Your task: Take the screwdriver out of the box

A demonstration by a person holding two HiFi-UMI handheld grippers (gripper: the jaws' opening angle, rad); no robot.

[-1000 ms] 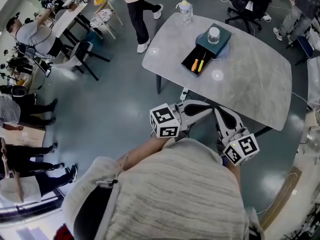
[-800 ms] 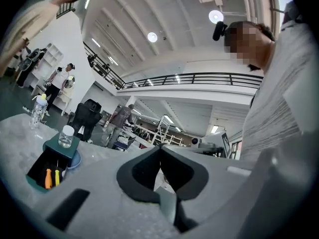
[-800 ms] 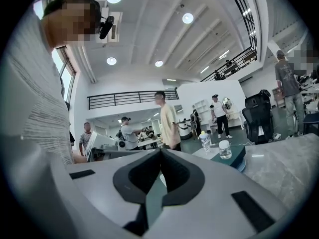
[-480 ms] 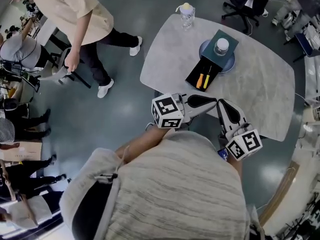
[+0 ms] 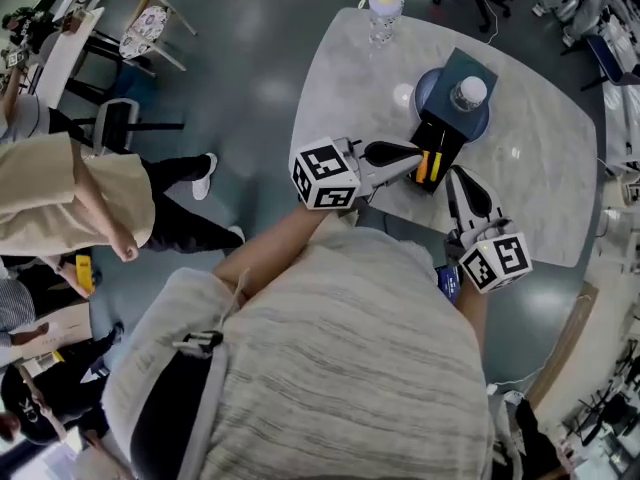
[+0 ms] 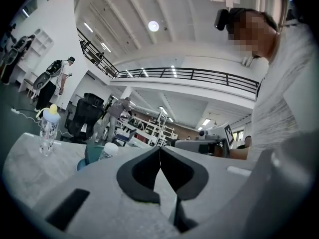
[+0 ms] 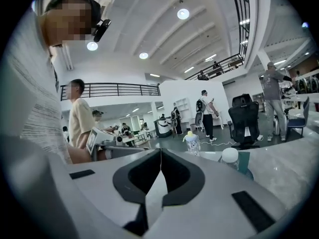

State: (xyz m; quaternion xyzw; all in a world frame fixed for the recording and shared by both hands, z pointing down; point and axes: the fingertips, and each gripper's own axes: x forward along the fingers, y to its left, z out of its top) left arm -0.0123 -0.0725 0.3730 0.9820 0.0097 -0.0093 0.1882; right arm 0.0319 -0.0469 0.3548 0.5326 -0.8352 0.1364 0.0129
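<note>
In the head view a black open box (image 5: pixel 446 131) lies on the grey table (image 5: pixel 340 78), an orange-handled screwdriver (image 5: pixel 422 168) and a yellow-handled one (image 5: pixel 435 164) in its near end. My left gripper (image 5: pixel 417 156) is shut and empty, its tip right beside the box's near left corner. My right gripper (image 5: pixel 455 174) is shut too, holding nothing, just in front of the box. Each gripper view shows its own jaws closed: the left gripper (image 6: pixel 159 149), the right gripper (image 7: pixel 160 151). Neither of those views shows the box.
Behind the box a teal case (image 5: pixel 468 68) and a white-capped jar (image 5: pixel 468 92) rest on a blue plate (image 5: pixel 428 90). A baby bottle (image 5: pixel 383 11) stands at the table's far edge. A person in beige (image 5: pixel 70 203) stands left; office chairs are beyond the table.
The table has come much closer, and both grippers have moved forward over its near edge up to the box. The person in beige has passed from the top to the left.
</note>
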